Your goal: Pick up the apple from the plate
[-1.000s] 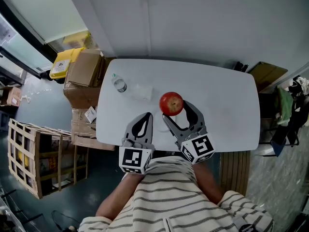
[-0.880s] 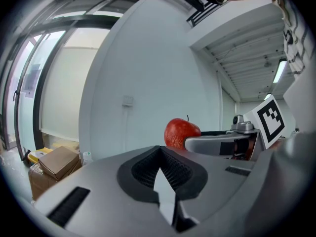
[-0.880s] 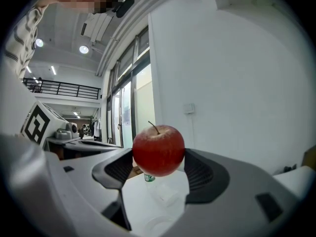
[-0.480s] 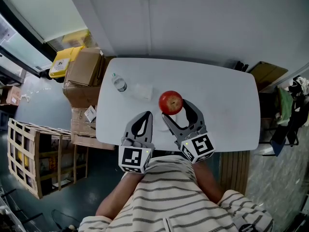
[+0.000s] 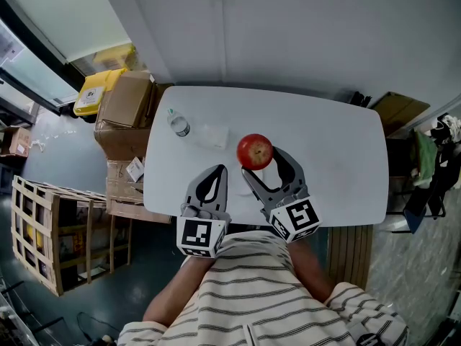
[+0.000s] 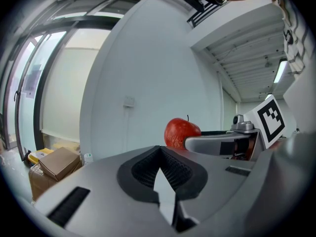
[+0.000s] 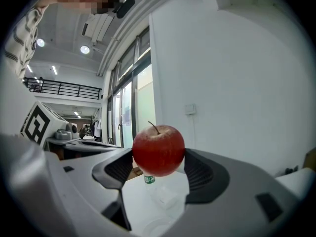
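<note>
One apple (image 5: 255,151) clamped in right gripper (image 5: 261,163); left gripper (image 5: 216,173) closed, empty; bottle (image 5: 178,125) label unreadable.

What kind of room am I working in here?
Likely an office or workshop corner, not a home: a plain white table by a bare wall, cardboard boxes and a slatted wooden crate on the floor beside it, big glazed panels to the left.
</note>
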A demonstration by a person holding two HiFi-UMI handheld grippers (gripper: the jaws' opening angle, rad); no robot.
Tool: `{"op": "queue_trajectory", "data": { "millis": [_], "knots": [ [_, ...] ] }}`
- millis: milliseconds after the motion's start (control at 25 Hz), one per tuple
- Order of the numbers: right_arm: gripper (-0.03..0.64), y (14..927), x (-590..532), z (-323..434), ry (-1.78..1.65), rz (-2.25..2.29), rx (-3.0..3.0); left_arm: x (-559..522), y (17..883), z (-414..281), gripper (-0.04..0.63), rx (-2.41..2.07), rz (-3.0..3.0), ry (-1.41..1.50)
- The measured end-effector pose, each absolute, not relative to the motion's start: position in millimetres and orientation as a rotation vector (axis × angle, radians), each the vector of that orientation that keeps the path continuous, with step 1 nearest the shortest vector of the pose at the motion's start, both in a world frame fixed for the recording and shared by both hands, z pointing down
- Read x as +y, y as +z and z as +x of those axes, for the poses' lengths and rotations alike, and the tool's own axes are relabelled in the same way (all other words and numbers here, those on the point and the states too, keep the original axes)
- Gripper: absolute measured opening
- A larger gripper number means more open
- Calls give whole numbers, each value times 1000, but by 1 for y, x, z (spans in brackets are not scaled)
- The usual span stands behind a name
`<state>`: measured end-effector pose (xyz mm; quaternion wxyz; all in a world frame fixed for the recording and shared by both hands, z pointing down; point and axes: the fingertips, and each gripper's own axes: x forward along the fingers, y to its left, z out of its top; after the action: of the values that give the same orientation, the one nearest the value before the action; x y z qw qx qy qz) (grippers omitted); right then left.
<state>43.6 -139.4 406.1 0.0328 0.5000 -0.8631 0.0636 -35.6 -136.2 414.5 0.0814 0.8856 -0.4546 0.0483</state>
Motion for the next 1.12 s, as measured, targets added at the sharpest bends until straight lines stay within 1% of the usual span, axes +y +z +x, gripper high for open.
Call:
{"op": "queue_trajectory", "data": {
  "millis": [1120],
  "knots": [
    [333,406,-132,43,175,1537,-2640,-132,413,-33,3,-1340,2655,138]
  ]
}}
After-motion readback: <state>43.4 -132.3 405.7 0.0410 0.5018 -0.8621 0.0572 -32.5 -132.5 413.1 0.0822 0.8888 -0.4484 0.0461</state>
